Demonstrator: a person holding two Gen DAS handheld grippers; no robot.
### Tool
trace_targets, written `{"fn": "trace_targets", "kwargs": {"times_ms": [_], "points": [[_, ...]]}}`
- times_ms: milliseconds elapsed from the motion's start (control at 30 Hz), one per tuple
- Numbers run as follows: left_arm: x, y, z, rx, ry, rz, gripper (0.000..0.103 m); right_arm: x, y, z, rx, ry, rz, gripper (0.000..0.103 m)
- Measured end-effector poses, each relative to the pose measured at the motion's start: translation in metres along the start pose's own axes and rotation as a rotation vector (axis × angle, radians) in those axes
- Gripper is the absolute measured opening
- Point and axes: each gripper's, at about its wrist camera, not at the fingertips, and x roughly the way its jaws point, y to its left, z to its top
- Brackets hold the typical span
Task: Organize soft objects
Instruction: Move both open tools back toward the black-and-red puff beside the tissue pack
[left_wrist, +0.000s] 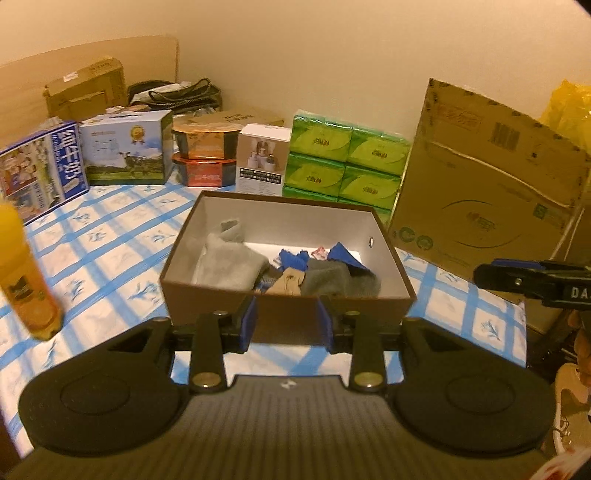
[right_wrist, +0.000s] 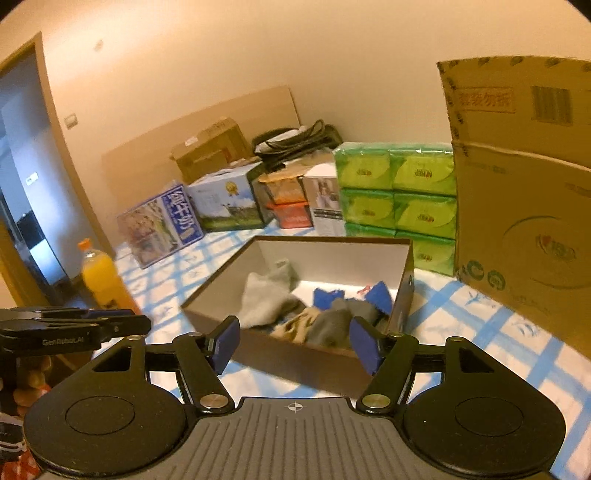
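A brown shoe box (left_wrist: 391, 240) with a white inside stands open on the blue-checked cloth; it also shows in the right wrist view (right_wrist: 404, 291). Inside lie a light grey sock (left_wrist: 229, 264), a dark grey sock (left_wrist: 332, 278), a beige piece (left_wrist: 286, 284) and blue cloth (left_wrist: 291, 258). My left gripper (left_wrist: 288, 325) is open and empty just before the box's near wall. My right gripper (right_wrist: 293, 345) is open and empty at the box's near corner, above the socks (right_wrist: 325, 325).
An orange juice bottle (left_wrist: 26, 280) stands left of the box. Milk cartons (left_wrist: 125, 147), small boxes and green tissue packs (left_wrist: 347, 162) line the back. A large cardboard box (left_wrist: 487, 192) stands at the right. The table edge lies right of it.
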Motion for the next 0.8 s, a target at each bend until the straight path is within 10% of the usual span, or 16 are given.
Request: {"fn": "trace_targets", "kwargs": {"times_ms": [800], "points": [[-0.111,0.035,-0.113,-0.118,0.043,0.131,0.035,-0.073,0.103,-0.135,-0.021,0.076,-0.017,0.067]]}}
